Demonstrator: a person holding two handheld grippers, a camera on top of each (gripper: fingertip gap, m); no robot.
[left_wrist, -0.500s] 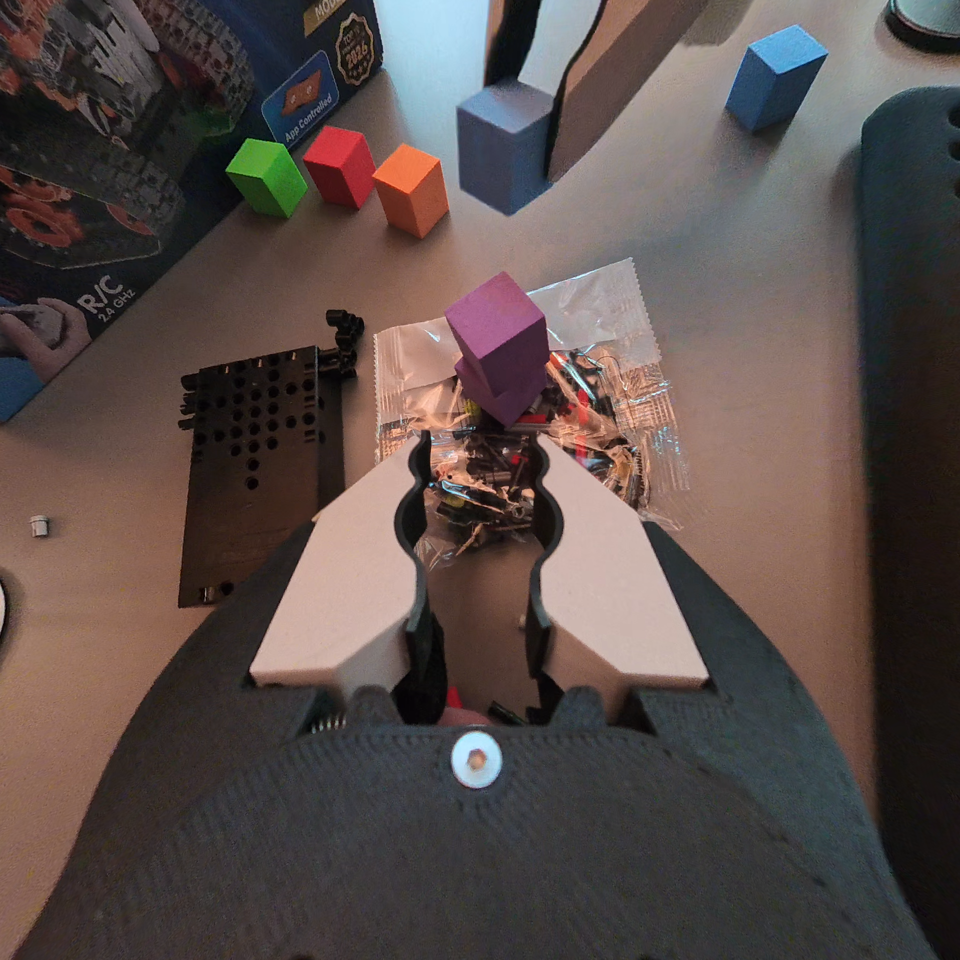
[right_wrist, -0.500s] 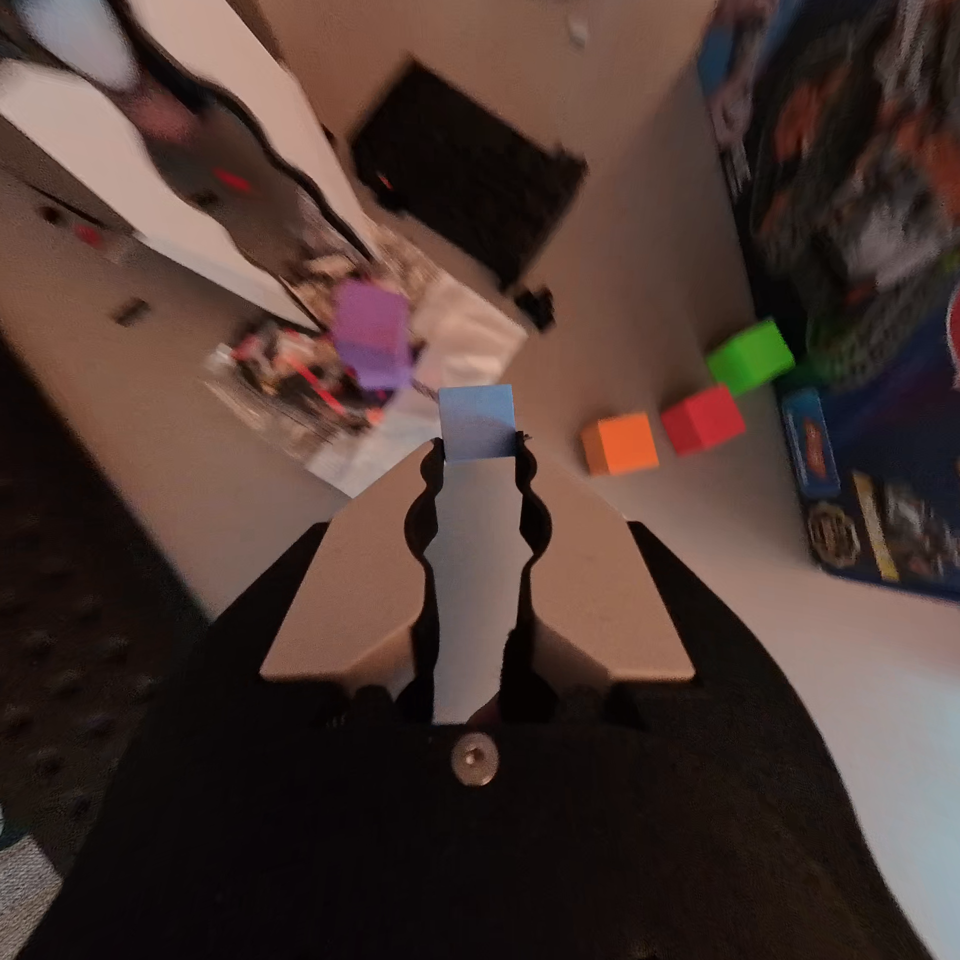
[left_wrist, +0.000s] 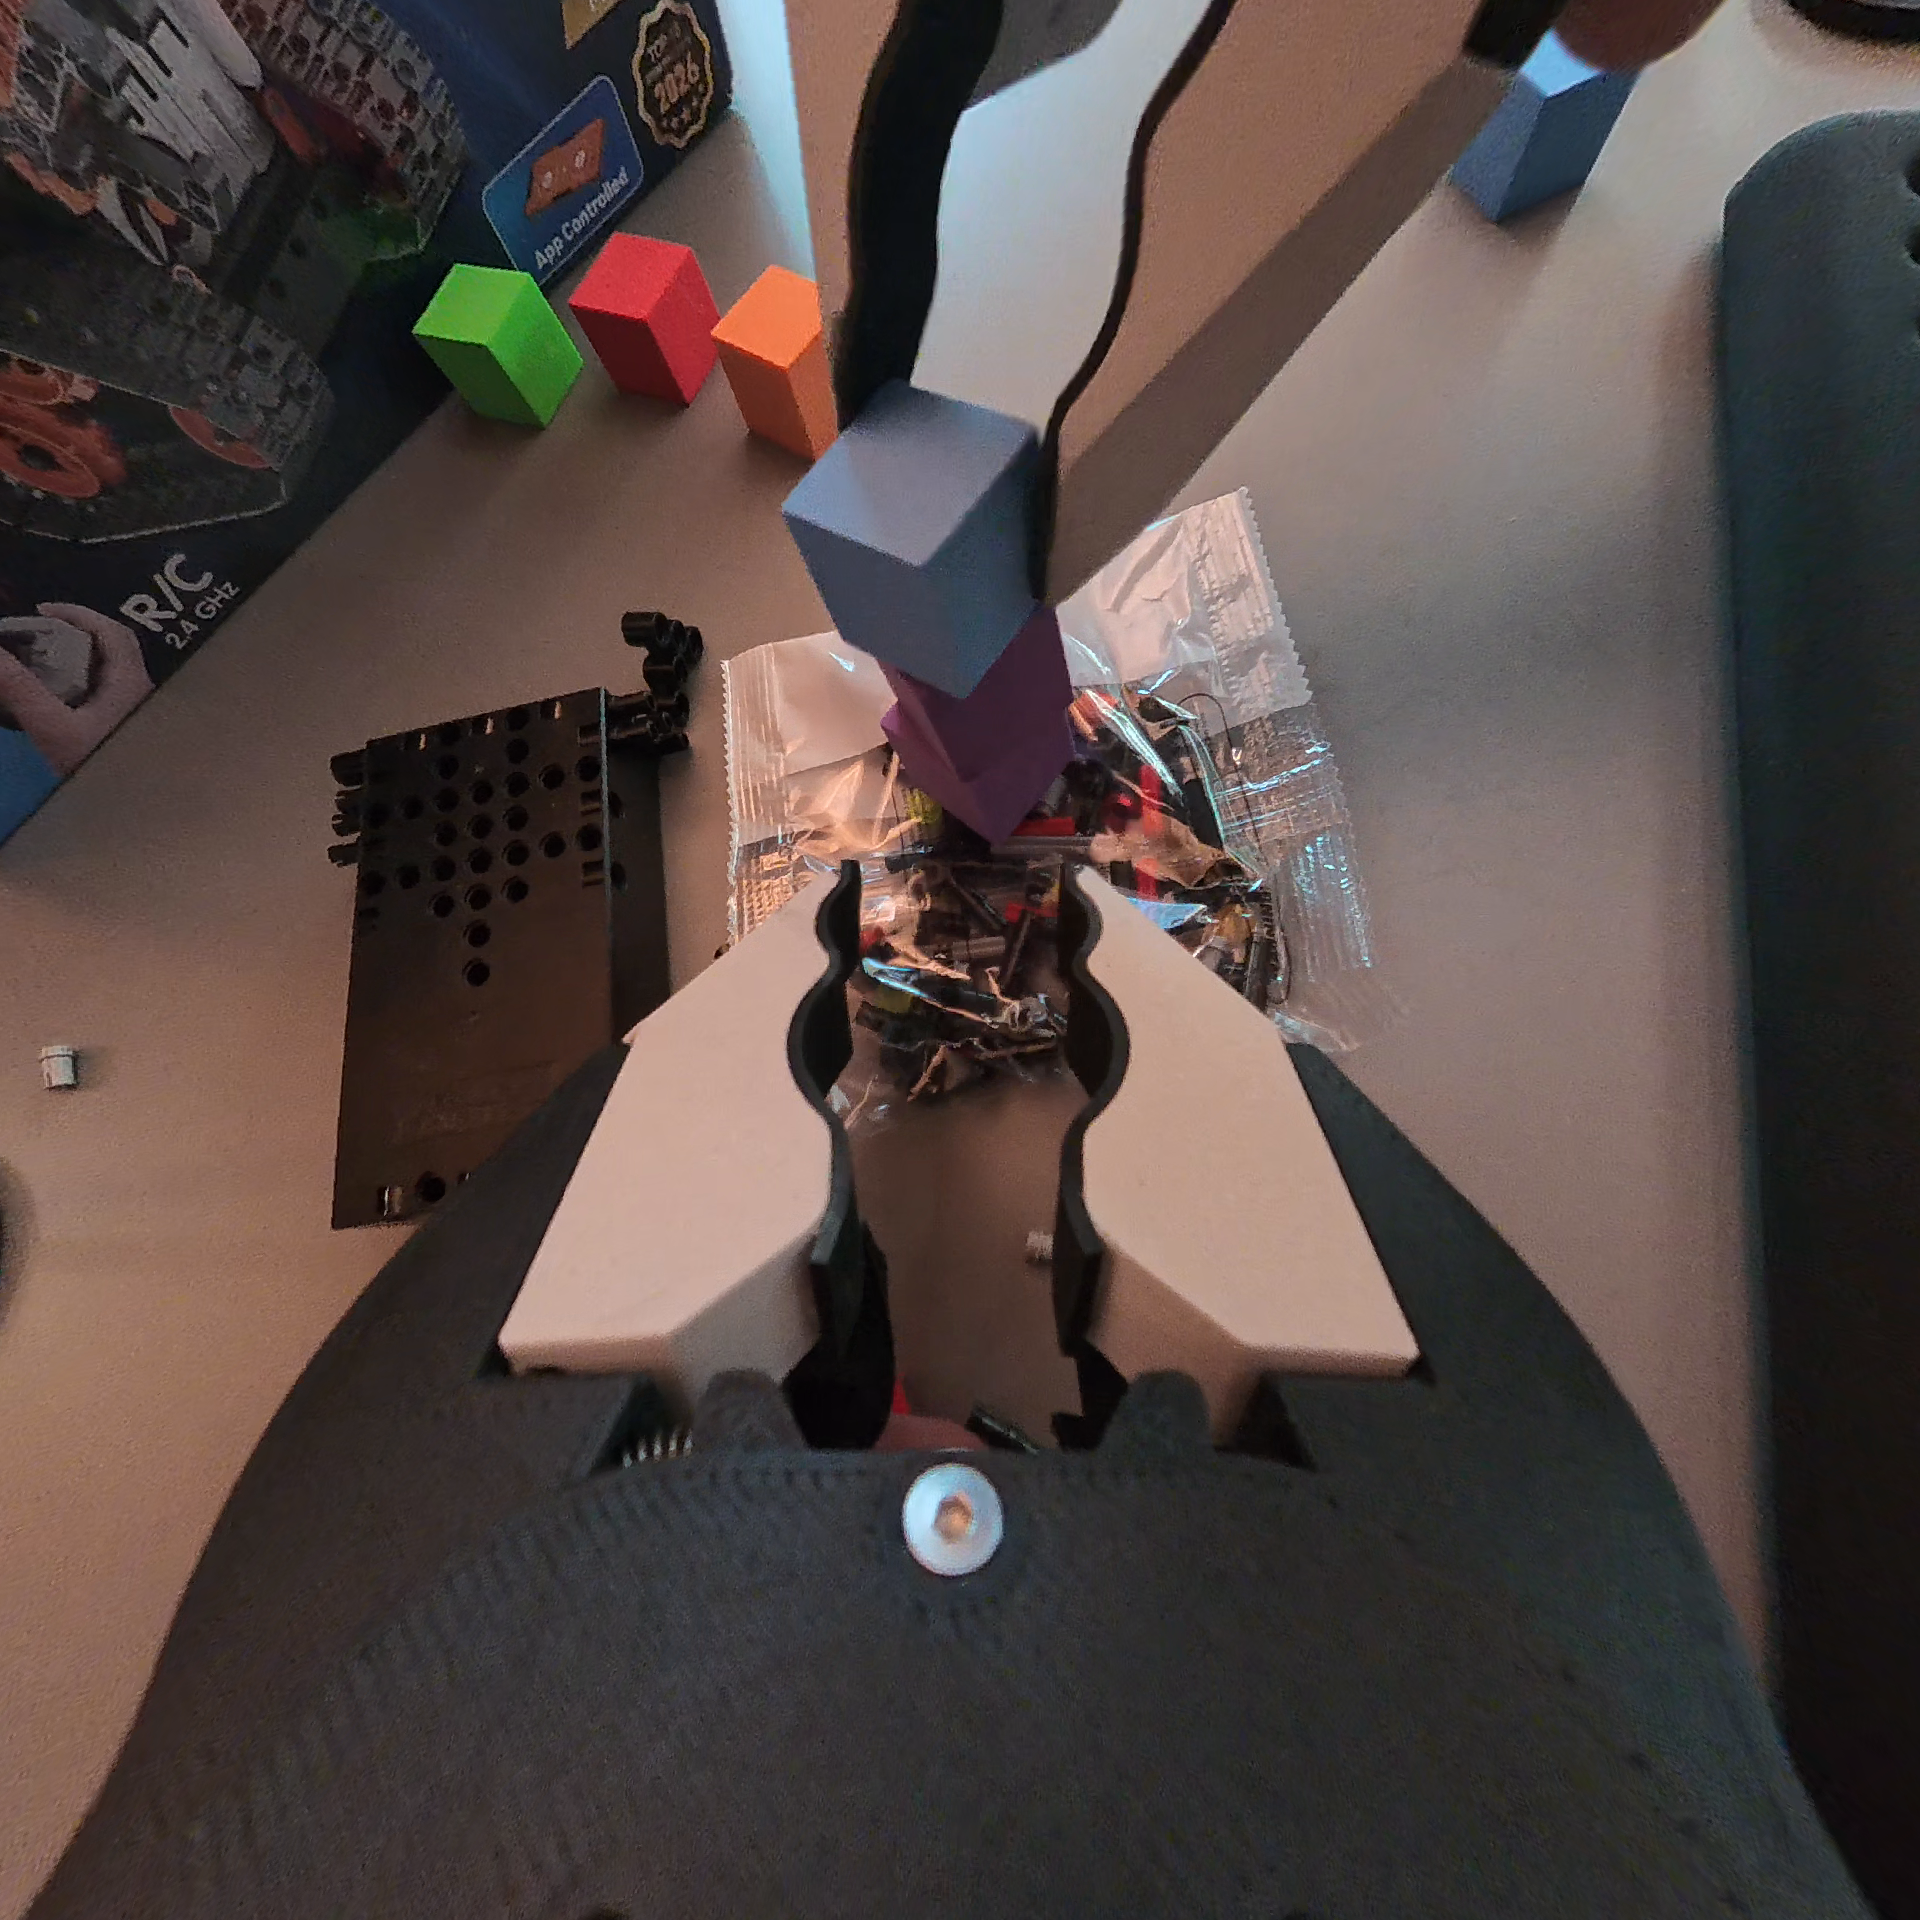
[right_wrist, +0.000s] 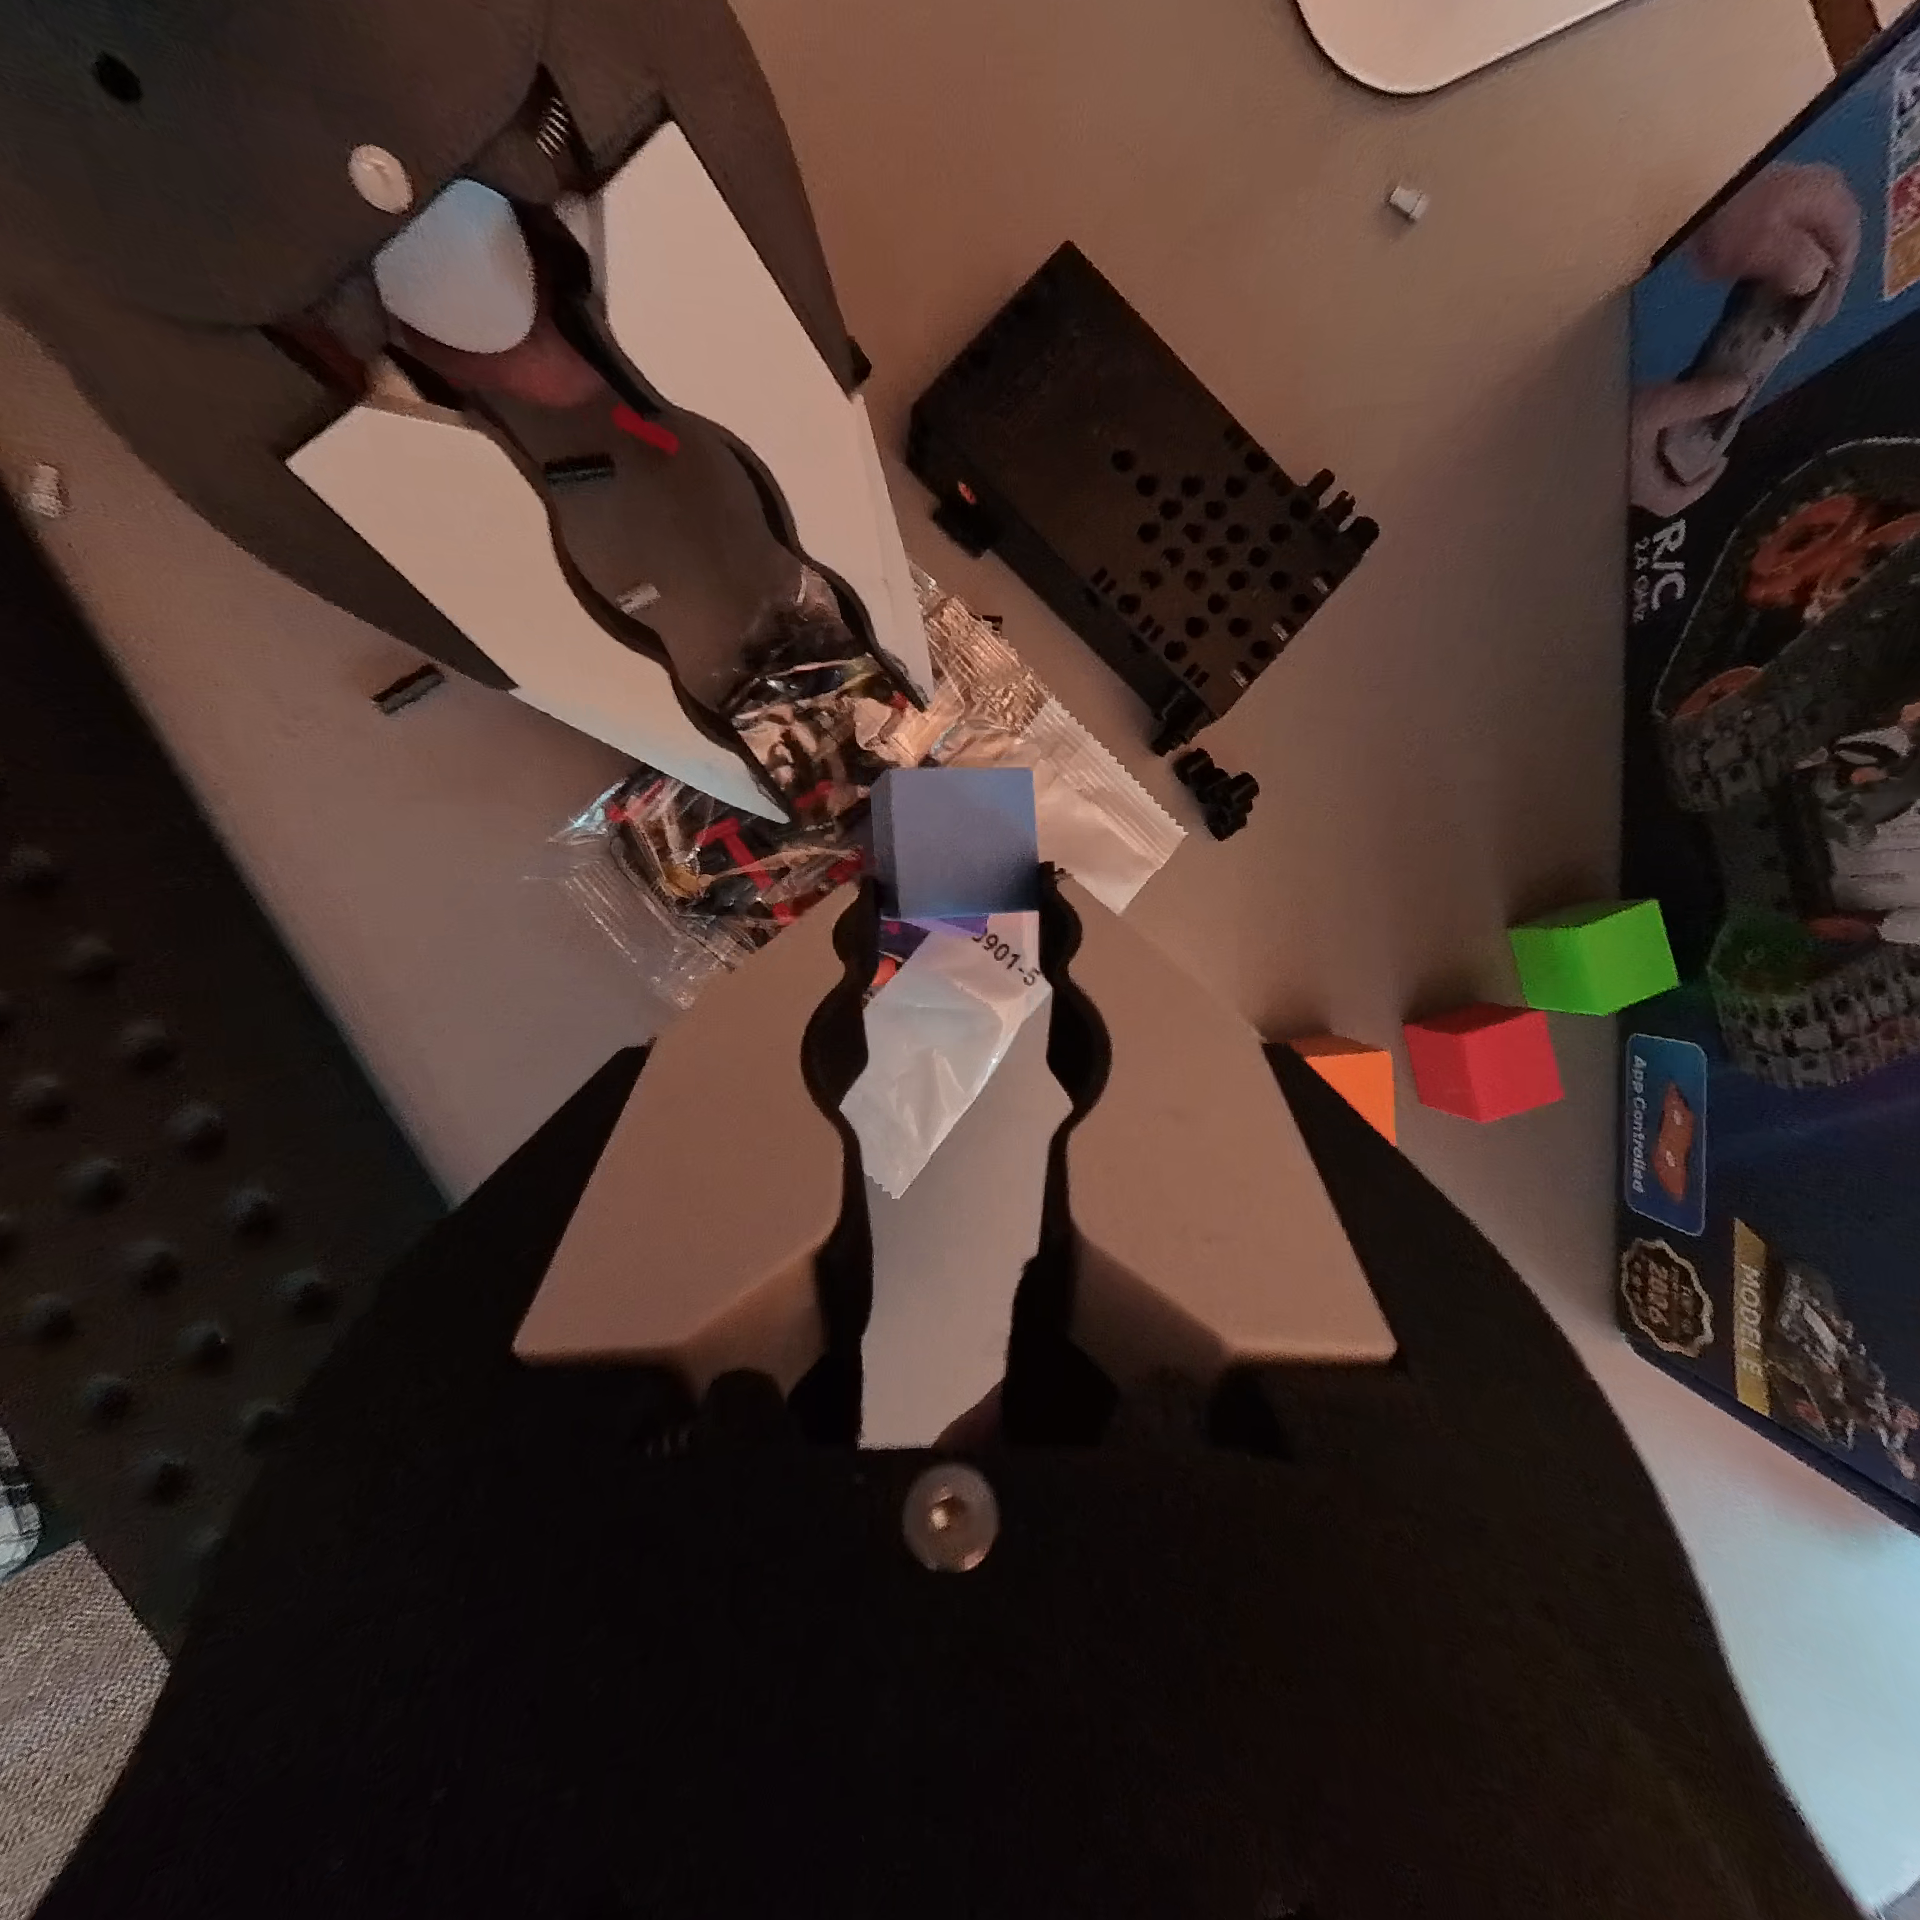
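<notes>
My right gripper (right_wrist: 954, 899) is shut on a blue block (right_wrist: 951, 842) and holds it directly over a stack of two purple blocks (left_wrist: 987, 727). I cannot tell whether the blue block (left_wrist: 914, 520) touches the stack. The purple stack stands on a clear plastic bag of small parts (left_wrist: 1195, 831). My left gripper (left_wrist: 961, 894) is open and empty, just above the near part of the bag, a little short of the stack. In the right wrist view the left gripper (right_wrist: 842, 753) reaches in from the upper left.
Green (left_wrist: 499, 343), red (left_wrist: 644, 317) and orange (left_wrist: 774, 358) blocks sit in a row by a printed toy box (left_wrist: 208, 260). A black perforated plate (left_wrist: 488, 935) lies left of the bag. Another blue block (left_wrist: 1538, 145) is far right. A dark mat (left_wrist: 1818, 727) borders the right side.
My right gripper has brought the blue block forward from behind the bag to over the purple stack. My left gripper has stayed put and open.
</notes>
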